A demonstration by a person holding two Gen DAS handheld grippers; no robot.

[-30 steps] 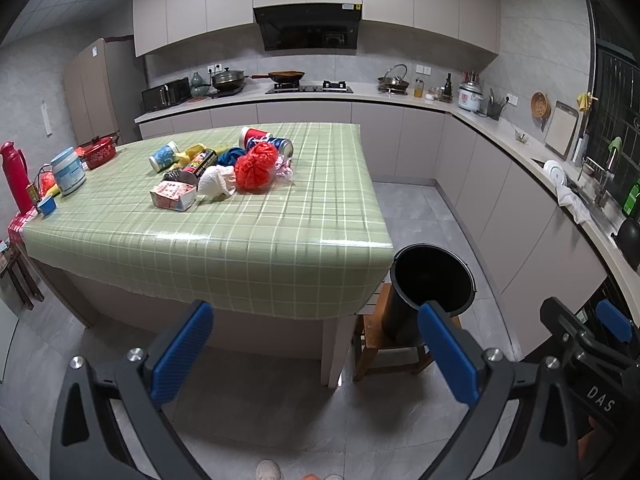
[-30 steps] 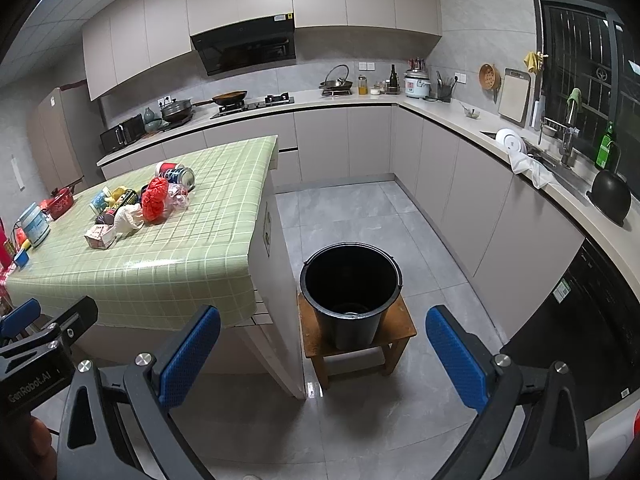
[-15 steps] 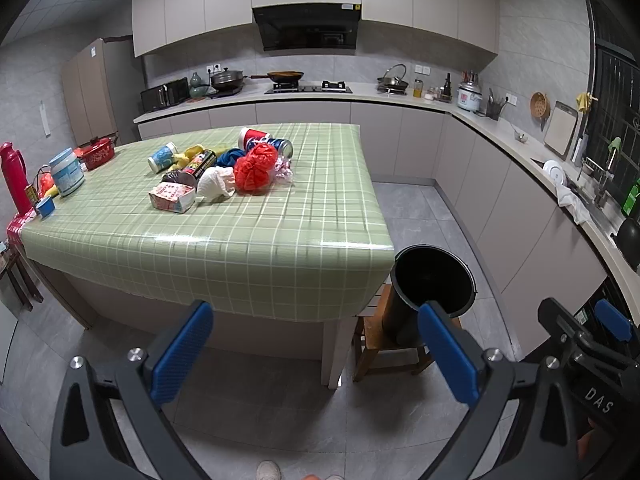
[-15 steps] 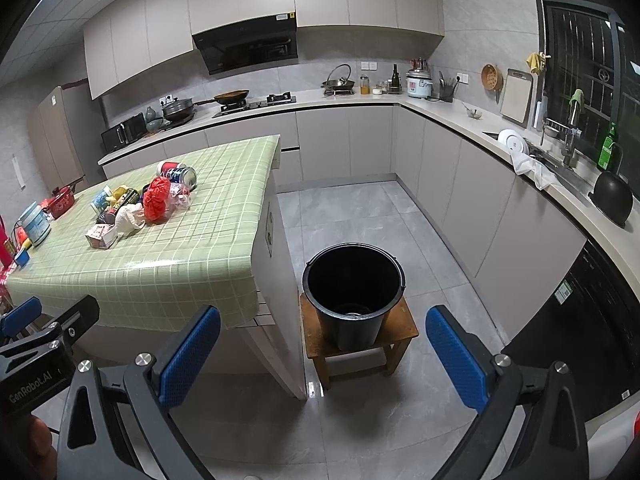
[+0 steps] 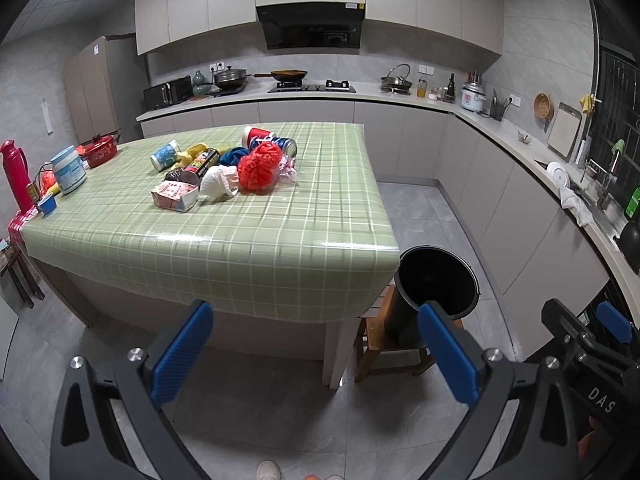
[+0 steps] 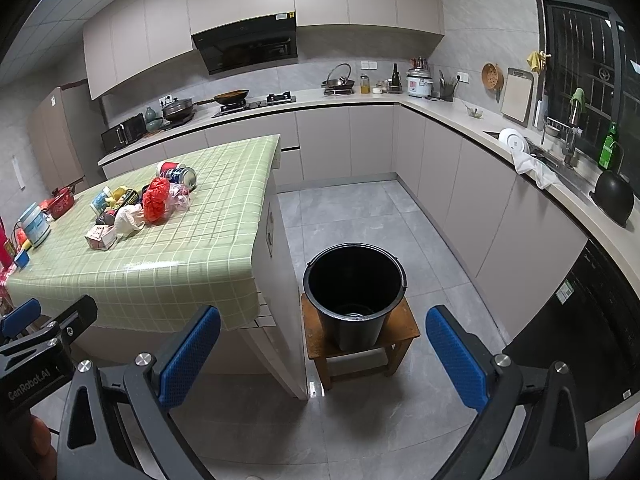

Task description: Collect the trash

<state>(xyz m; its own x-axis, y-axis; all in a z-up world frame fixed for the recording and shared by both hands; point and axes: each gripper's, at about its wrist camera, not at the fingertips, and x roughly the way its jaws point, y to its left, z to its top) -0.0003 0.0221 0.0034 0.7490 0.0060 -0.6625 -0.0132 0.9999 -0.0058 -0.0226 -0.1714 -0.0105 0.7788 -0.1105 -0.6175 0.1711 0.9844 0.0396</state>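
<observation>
Both left tongs point(image 5: 316, 350) and right tongs point(image 6: 322, 354) gape empty, trash pile point(image 5: 228, 170) on tabletop point(image 5: 256, 236), bucket point(image 6: 354, 290) alongside for easy drops.

A pile of trash point(image 5: 224, 170) lies on the worktop point(image 5: 256, 240), toward its back half. In the pile, a box point(image 5: 175, 197) sits at the front, and two cans point(image 5: 269, 142) lie at the back. To the right of the worktop, a bucket point(image 6: 354, 288) stands on a small stool point(image 6: 404, 334) on the floor. A long counter point(image 6: 460, 114) runs behind and along the right side.
</observation>
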